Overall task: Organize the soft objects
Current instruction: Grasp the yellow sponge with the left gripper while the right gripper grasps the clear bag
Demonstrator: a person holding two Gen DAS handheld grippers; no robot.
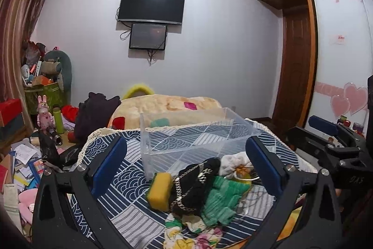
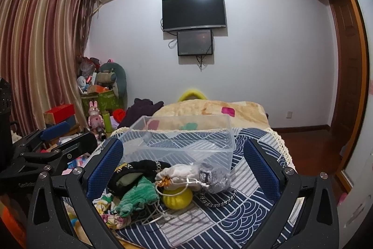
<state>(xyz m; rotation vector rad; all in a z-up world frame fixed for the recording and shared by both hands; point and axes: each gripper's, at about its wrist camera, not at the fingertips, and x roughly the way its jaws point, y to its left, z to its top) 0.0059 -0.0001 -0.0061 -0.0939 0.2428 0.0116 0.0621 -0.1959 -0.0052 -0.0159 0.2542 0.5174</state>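
1. Our left gripper (image 1: 186,169) and right gripper (image 2: 184,169) both hang spread wide, pinching nothing.
2. Between their fingers lies the pile: green cloth (image 1: 221,202), black cloth (image 1: 198,179), sponge (image 1: 159,188), white pouch (image 2: 179,175).
3. Just beyond it sits the clear bin (image 2: 181,141).

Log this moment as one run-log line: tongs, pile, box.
left tongs: open, holding nothing | right tongs: open, holding nothing | soft pile: on patterned cloth, in front of box | clear box: empty

No readable text, small red sign (image 1: 339,39) on wardrobe door (image 1: 338,50) too blurred
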